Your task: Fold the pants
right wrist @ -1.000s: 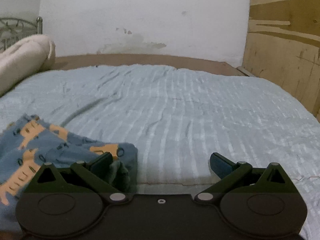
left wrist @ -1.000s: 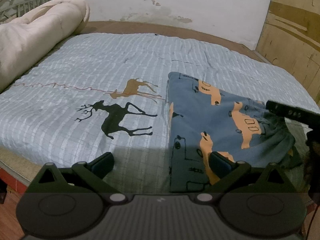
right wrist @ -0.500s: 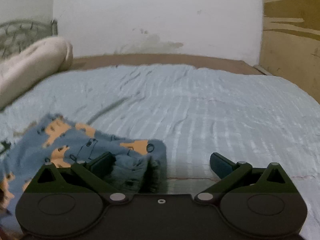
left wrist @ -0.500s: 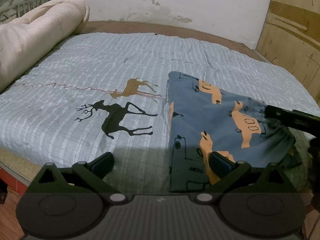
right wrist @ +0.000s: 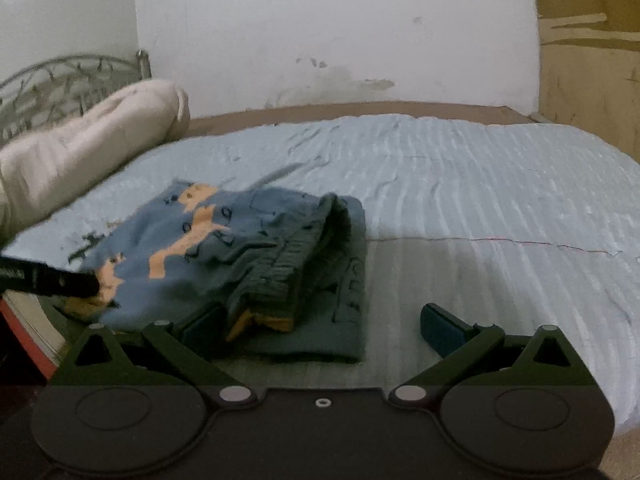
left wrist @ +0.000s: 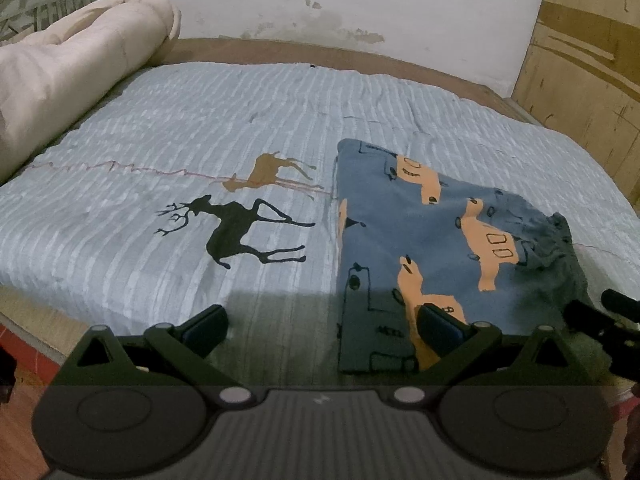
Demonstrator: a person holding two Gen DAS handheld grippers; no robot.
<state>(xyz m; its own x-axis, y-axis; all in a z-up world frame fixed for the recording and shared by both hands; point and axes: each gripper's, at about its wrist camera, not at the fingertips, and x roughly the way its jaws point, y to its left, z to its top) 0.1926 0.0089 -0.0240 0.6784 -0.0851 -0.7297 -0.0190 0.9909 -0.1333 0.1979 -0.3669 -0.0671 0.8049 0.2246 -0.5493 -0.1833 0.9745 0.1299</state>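
Blue pants [left wrist: 432, 240] with an orange print lie folded on the light blue bedspread [left wrist: 180, 152], near the bed's front edge. My left gripper [left wrist: 320, 324] is open and empty, low over the front edge, its right finger over the pants' near corner. In the right wrist view the pants [right wrist: 240, 248] lie with the gathered waistband on top. My right gripper [right wrist: 324, 324] is open and empty just before them, its left finger at the waistband side. The right gripper's tip [left wrist: 620, 304] shows at the left view's right edge.
A rolled cream duvet [left wrist: 80, 64] lies along the bed's left side by a metal headboard [right wrist: 60, 84]. A white wall stands behind the bed and wooden panels [left wrist: 592, 60] on the right. The red floor [left wrist: 24, 356] shows below the front edge.
My right gripper has pulled back and turned left, so the pants now lie more in the middle of its view. In the left view its tip dropped lower right. The left gripper has hardly moved.
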